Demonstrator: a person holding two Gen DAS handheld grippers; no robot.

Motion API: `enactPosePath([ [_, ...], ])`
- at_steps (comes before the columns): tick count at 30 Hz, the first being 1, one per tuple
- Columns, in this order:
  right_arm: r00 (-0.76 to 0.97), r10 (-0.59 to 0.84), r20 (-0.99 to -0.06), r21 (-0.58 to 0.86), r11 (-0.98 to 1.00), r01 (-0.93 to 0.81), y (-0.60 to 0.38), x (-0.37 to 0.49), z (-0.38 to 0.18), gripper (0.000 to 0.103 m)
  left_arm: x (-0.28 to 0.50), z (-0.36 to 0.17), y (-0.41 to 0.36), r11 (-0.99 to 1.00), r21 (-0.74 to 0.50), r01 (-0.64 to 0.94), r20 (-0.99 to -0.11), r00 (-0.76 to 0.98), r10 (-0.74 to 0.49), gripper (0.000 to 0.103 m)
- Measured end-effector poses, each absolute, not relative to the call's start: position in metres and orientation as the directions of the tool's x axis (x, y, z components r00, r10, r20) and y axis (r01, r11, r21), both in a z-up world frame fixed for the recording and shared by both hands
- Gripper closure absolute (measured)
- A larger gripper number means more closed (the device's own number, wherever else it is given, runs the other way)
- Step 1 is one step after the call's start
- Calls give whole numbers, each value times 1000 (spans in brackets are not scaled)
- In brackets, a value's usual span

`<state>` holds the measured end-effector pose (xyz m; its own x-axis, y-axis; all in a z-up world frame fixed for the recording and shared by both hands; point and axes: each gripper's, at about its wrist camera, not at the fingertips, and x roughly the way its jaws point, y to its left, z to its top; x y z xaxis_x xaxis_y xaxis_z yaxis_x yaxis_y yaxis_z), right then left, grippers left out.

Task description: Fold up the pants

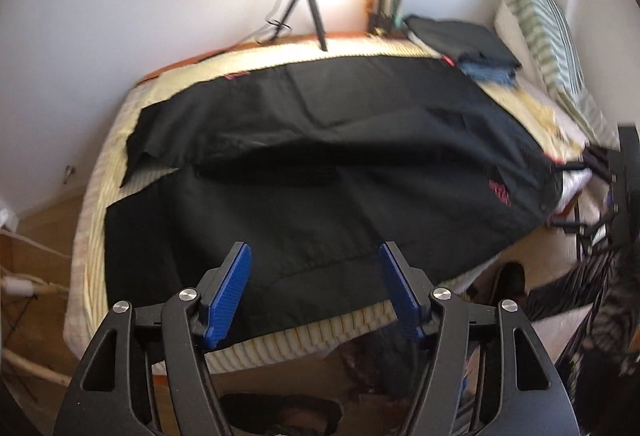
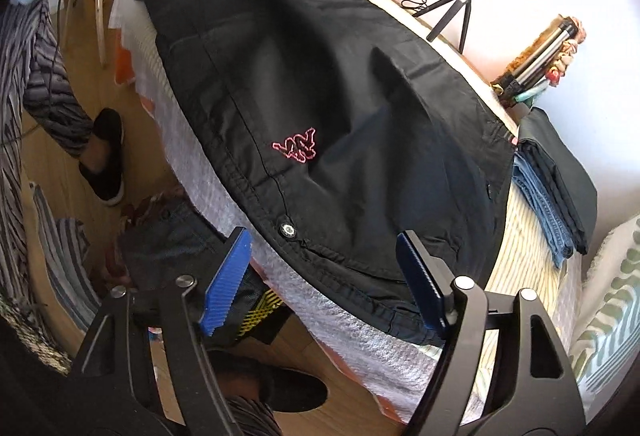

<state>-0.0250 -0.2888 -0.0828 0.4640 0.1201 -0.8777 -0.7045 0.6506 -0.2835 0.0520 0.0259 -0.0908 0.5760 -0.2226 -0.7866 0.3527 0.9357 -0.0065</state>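
pants (image 1: pixel 320 163): black, spread flat across the bed (image 1: pixel 120 139) | left gripper (image 1: pixel 315 292): jaws apart over the near leg hem, gripping nothing | right gripper (image 2: pixel 324 280): jaws apart above the waistband by the button (image 2: pixel 288 230), empty | folded clothes (image 2: pixel 556 171): stacked near the pillow (image 2: pixel 612 288)

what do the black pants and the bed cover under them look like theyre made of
Black pants: looks like thin woven cotton or a cotton blend, matte, with soft creases, stitched seams and a metal snap button. Bed cover: looks like a puckered or ribbed woven textile, pale, with fine ridges across its surface.
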Motion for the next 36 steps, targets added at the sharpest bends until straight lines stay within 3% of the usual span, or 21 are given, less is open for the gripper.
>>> enactPosePath([
  [3,474,101,-874,-320,616,-720,-285,-28,-89,29,52,-98,18,918,2,396,-798,554,-237,39],
  [6,475,71,-877,-346,594,-726,-281,-28,-94,45,52,-102,12,905,4,426,-804,540,-251,39],
  [9,440,73,-895,-309,611,-729,-282,-23,-95,72,52,-105,9,893,-2,450,-807,527,-267,39],
  [10,422,79,-903,-286,623,-728,-283,-21,-93,86,51,-105,8,888,0,460,-806,525,-273,39],
  [11,408,86,-909,-265,637,-724,-285,-17,-91,90,51,-105,8,883,1,469,-805,524,-278,39],
  [16,444,98,-891,-270,672,-690,-287,0,-67,96,47,-109,-2,842,12,539,-816,493,-303,39],
  [25,527,103,-844,-304,717,-627,-282,43,-31,97,61,-134,-7,825,92,558,-853,471,-223,39],
  [26,531,106,-840,-305,718,-626,-282,45,-29,97,65,-137,-6,831,108,546,-854,478,-203,41],
  [29,544,110,-832,-309,723,-618,-281,50,-24,97,78,-141,3,858,99,505,-857,482,-185,68],
  [32,550,116,-827,-306,728,-614,-281,49,-21,97,91,-146,14,880,102,463,-858,489,-157,73],
  [35,552,122,-825,-296,738,-606,-282,48,-21,97,98,-152,17,884,131,449,-859,496,-125,93],
  [36,553,122,-824,-295,741,-604,-281,47,-22,97,98,-152,18,885,128,448,-855,502,-131,95],
])
